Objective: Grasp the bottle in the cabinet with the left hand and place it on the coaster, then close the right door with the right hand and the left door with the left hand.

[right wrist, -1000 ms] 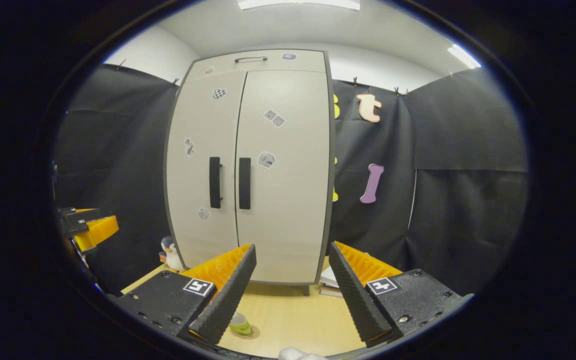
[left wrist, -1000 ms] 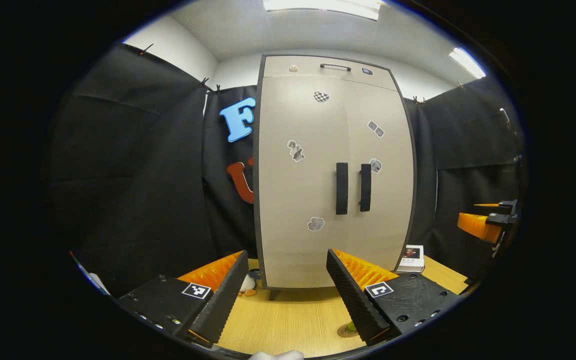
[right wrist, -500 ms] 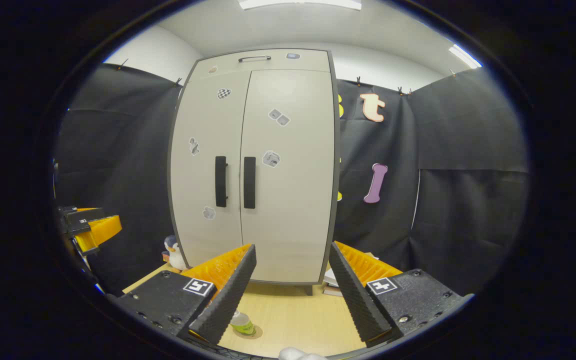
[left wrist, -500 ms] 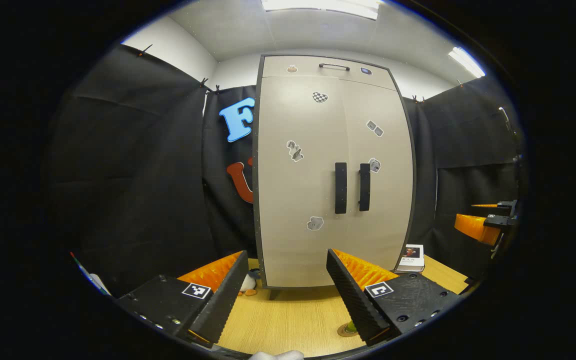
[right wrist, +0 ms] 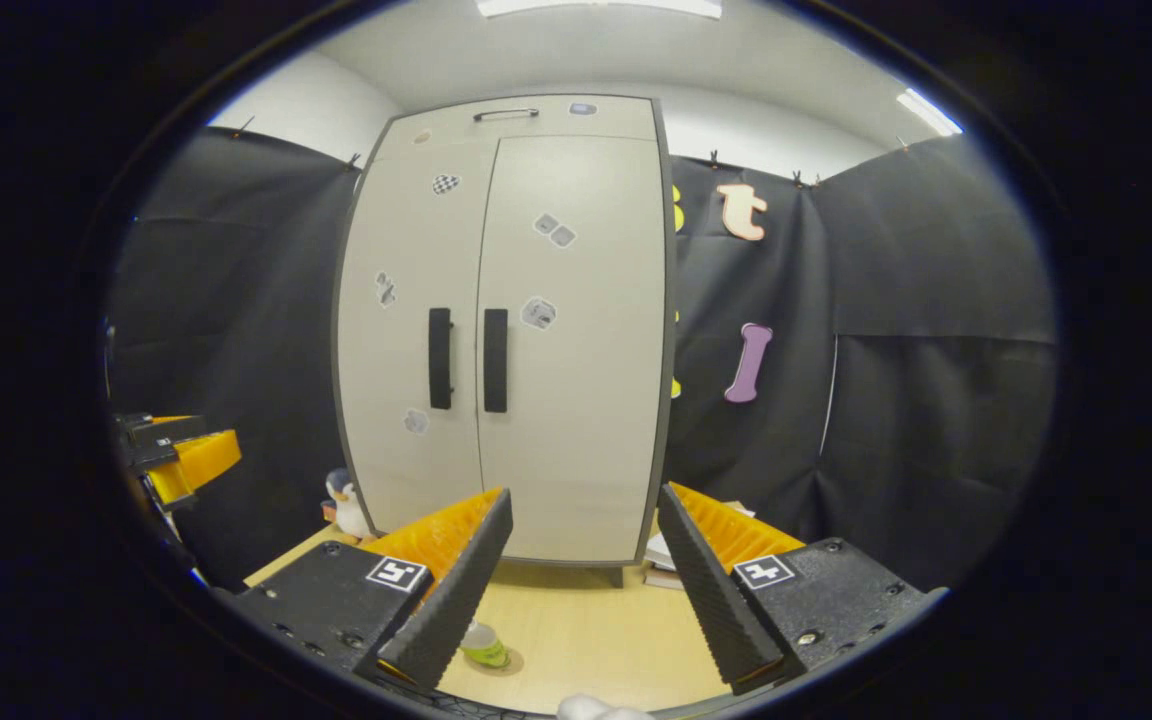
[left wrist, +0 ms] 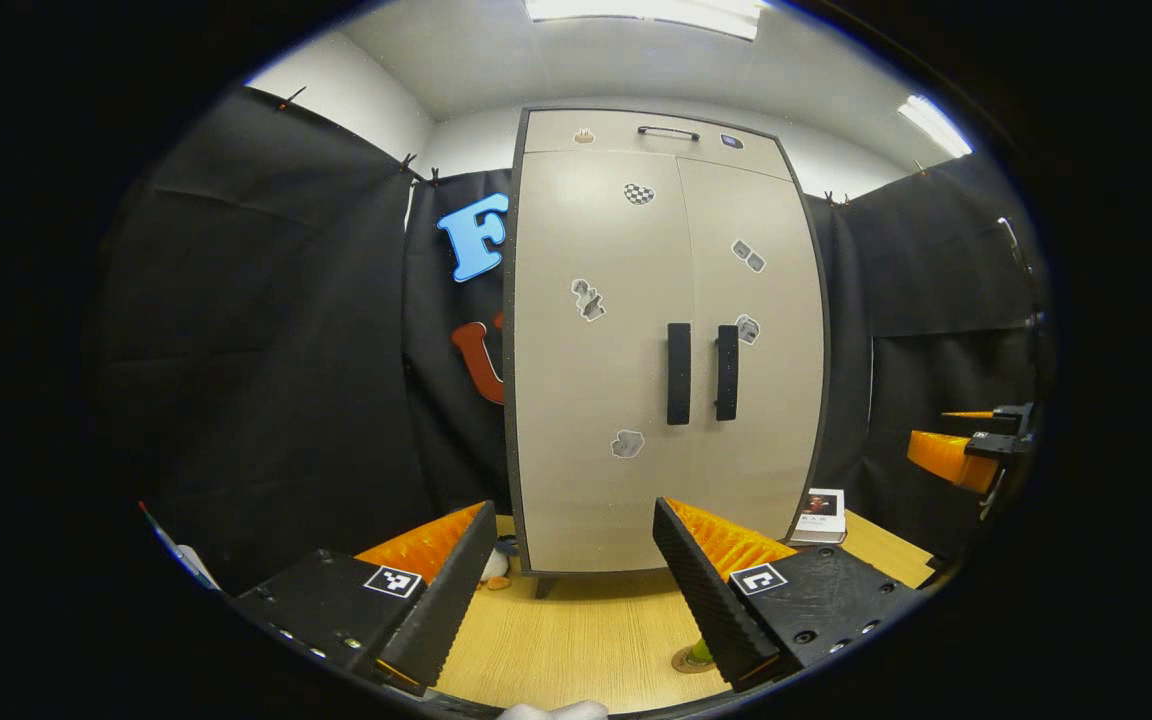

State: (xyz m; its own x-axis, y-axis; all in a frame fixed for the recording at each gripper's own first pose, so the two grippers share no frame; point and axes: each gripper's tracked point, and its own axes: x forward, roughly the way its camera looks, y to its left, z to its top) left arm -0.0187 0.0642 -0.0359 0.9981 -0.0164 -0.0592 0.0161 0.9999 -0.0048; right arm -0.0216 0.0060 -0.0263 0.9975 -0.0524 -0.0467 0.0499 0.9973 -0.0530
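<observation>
The left tongs (left wrist: pixel 566 585) and the right tongs (right wrist: pixel 576 580) are both wide open and hold nothing, likely because the job looks done. The small green bottle (right wrist: pixel 483 645) sits on the round coaster (left wrist: pixel 688 660) on the smooth wooden table (left wrist: pixel 576 640). Behind it, the tall flat cabinet (left wrist: pixel 661 340) has both doors shut.

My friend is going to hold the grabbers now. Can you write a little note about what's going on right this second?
Left gripper: open, empty, held back from the cabinet.
Right gripper: open, empty, also held back.
Tall beige two-door cabinet: both doors look shut, the black handles side by side.
Small clear bottle with yellow-green label: stands on the round brown coaster on the light wooden table.
Done: bottle placed, both doors closed.
Left: apparently nothing; just keep both grippers clear.
</observation>
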